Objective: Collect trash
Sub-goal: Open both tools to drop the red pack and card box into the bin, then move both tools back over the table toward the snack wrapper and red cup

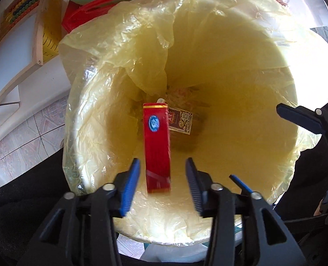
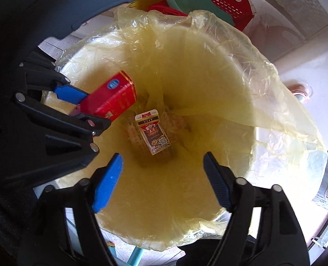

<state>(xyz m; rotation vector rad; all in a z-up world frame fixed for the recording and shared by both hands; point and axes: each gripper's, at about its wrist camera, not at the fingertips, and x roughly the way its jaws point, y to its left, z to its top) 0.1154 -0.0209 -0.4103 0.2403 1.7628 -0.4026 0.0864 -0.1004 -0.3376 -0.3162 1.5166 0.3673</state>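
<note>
Left gripper [image 1: 163, 177], jaws apart and clear of the red carton [image 1: 157, 148], which hangs between them, long axis pointing down into the bin liner [image 1: 230, 71]. Below it on the bin floor lies a dark red playing-card box [image 2: 154, 133]. Right gripper [image 2: 163, 184], jaws wide and empty, above the bin mouth. A red basket [image 2: 228, 2] stands beyond the far rim.

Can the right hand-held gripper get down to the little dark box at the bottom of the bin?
Probably yes. The right hand-held gripper is open right above the small dark box, with nothing between them. The red box sits off to the side by the left hand-held gripper. The bin looks deep, though.
</note>
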